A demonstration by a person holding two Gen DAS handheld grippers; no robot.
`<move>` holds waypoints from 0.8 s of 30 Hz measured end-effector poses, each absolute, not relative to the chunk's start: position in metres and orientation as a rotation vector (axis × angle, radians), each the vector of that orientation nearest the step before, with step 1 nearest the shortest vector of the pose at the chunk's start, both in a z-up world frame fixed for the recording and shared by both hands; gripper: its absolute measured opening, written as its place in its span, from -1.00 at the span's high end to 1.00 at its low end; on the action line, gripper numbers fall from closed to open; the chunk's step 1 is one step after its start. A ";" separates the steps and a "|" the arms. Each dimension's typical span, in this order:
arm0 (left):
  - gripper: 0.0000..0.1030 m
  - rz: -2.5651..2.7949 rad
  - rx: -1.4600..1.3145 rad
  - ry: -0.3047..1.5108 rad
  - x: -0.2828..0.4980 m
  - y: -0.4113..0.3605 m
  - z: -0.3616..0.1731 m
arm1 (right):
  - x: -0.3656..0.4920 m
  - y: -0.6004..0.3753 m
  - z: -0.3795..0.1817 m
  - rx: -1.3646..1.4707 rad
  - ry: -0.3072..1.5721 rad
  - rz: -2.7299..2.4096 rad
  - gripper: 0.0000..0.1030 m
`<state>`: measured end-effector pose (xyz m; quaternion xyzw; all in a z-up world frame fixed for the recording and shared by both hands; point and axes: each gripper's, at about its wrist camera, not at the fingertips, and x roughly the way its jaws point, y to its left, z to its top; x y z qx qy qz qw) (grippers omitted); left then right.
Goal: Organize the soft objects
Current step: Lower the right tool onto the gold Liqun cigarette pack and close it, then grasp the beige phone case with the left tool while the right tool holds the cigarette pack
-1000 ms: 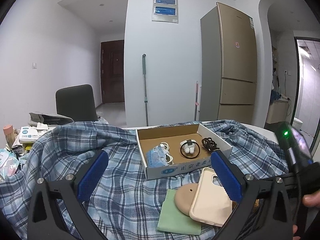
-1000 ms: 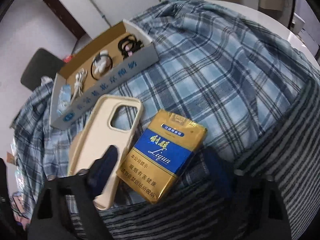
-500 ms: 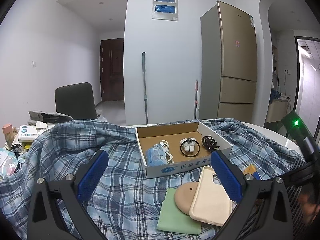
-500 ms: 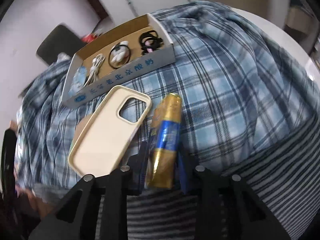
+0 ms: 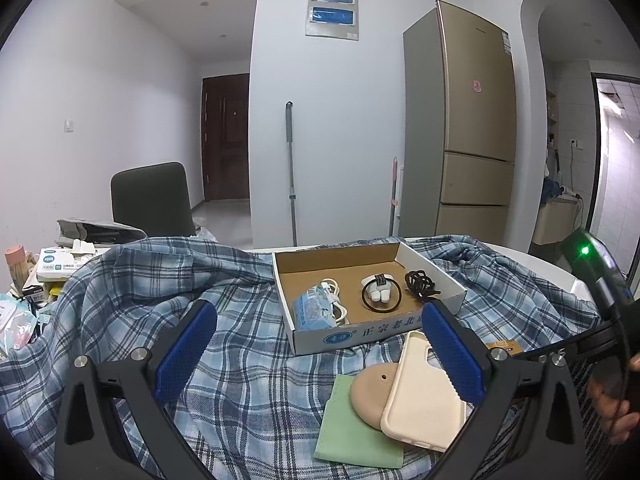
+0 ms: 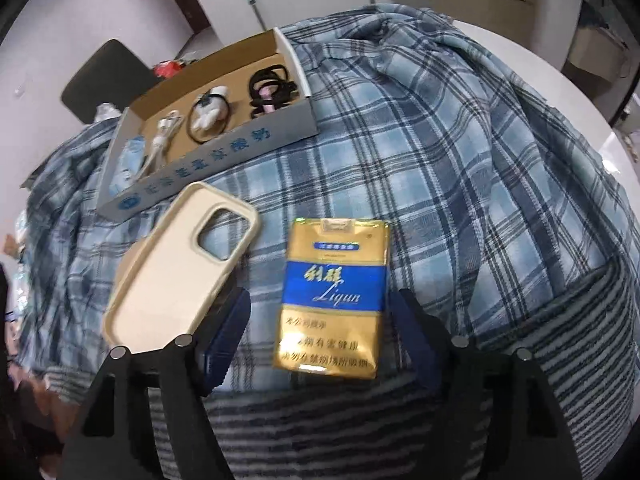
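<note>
Now right gripper (image 6: 320, 312) opening around the cigarette pack (image 6: 332, 296)
Pack lies flat between its pads, untouched, near the table's (image 6: 592, 120) front edge beside the phone case (image 6: 176, 272); left gripper (image 5: 320, 344) wide open, holding nothing.

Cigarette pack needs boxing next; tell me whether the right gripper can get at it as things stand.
Probably yes. The cigarette pack lies flat on the plaid cloth between the opening jaws of the right gripper, nothing on top; the phone case lies beside it, apart.

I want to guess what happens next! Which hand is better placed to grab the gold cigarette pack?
Probably the right. Its tool, opening, already straddles the cigarette pack; the left tool hangs open over plaid cloth.
</note>
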<state>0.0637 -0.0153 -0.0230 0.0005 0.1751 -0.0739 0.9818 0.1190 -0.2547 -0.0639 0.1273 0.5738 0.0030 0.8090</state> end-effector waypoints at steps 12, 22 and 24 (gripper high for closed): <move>-1.00 -0.173 0.012 0.366 0.064 -0.017 -0.024 | 0.113 -0.249 -0.060 0.164 1.109 -0.040 -0.02; -1.00 -0.316 0.102 0.438 0.066 -0.041 -0.030 | 0.083 -0.257 -0.011 0.014 0.904 0.119 -0.03; -1.00 -0.318 0.125 0.448 0.066 -0.046 -0.032 | 0.077 -0.262 -0.012 -0.006 0.861 0.093 -0.03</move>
